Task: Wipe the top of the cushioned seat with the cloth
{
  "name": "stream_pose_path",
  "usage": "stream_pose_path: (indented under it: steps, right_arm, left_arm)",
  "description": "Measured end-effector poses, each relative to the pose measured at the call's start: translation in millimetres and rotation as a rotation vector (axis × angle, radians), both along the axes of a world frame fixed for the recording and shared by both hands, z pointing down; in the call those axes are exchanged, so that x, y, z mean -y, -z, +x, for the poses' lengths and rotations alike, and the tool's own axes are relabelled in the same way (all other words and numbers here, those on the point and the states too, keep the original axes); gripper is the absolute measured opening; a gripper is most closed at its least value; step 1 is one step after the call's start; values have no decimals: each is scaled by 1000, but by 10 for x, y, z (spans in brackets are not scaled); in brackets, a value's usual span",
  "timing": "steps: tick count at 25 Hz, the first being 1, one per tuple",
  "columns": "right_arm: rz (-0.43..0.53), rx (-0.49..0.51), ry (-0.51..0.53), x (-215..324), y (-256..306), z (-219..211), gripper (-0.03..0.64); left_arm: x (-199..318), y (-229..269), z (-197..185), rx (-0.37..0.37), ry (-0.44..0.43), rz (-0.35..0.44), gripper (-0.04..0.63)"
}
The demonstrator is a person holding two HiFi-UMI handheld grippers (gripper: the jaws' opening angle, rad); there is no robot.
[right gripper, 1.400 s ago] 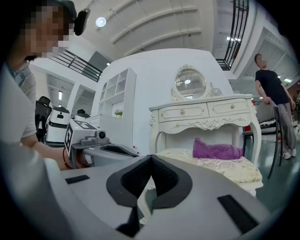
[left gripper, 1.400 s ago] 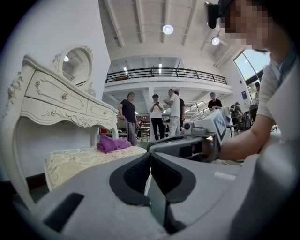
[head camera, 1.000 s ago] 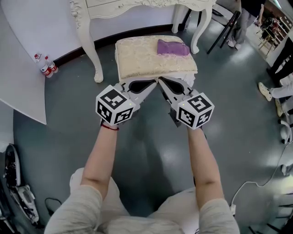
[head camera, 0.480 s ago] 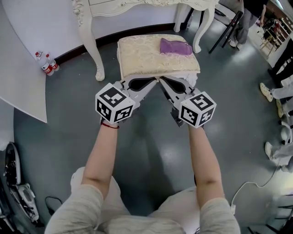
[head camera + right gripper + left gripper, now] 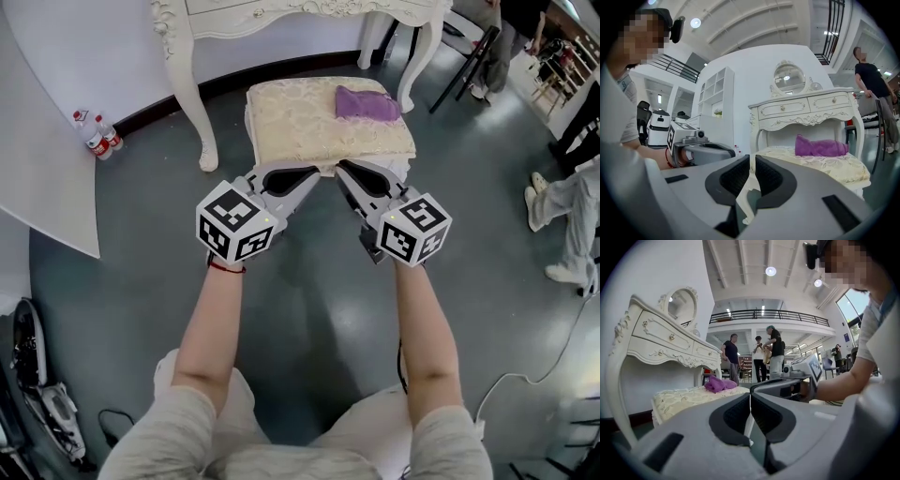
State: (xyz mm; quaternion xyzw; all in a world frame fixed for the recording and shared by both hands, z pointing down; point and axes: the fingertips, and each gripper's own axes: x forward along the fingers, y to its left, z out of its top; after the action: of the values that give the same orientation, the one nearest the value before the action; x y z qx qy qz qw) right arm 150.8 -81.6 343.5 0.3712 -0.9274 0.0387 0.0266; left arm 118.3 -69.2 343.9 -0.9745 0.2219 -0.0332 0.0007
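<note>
Head view shows me both arms stretched forward over the grey floor, each hand carrying a gripper held level, the two noses angled in towards each other just short of the near edge of the cushioned seat. The left gripper has its jaws pressed together with nothing between them; the left gripper view shows the dark pads meeting along one line. The right gripper is closed as well: in the right gripper view I see only a thin sliver between its pads and nothing caught there. Neither gripper touches the seat or the cloth. The purple cloth lies bunched on top of the seat, at its far right corner as I look down, well apart from both grippers. The seat is cream with a patterned cover and stands partly under the white carved desk, whose legs flank it on either side. An oval mirror sits on the desk top. Two small bottles stand on the floor to the left against the white wall. Several people stand in the background of the hall.
</note>
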Motion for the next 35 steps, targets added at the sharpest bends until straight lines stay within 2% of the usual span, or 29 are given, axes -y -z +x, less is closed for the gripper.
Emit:
stream_pose_path:
  steps: [4, 14, 19, 23, 26, 30, 35]
  right_arm:
    - [18, -39, 4, -15, 187, -10, 11]
    - [23, -116, 15, 48, 800, -271, 11]
    - [-11, -147, -1, 41, 1198, -430, 11]
    - [-34, -157, -9, 108, 1481, -463, 11]
    - [-48, -164, 14, 214, 1397, -500, 11]
    - [-33, -232, 55, 376, 1183, -433, 11]
    - [4, -303, 94, 566, 952, -208, 12]
  left_arm:
    - [44, 93, -81, -17, -18, -19, 14]
    - [156, 514, -421, 36, -106, -16, 14]
    - [172, 806, -671, 7, -140, -21, 14]
    - [247, 999, -659, -8, -170, -31, 14]
    - [369, 984, -612, -5, -162, -36, 15]
    - [552, 936, -498, -15, -139, -27, 15]
    - [682, 753, -309, 62, -112, 6, 15]
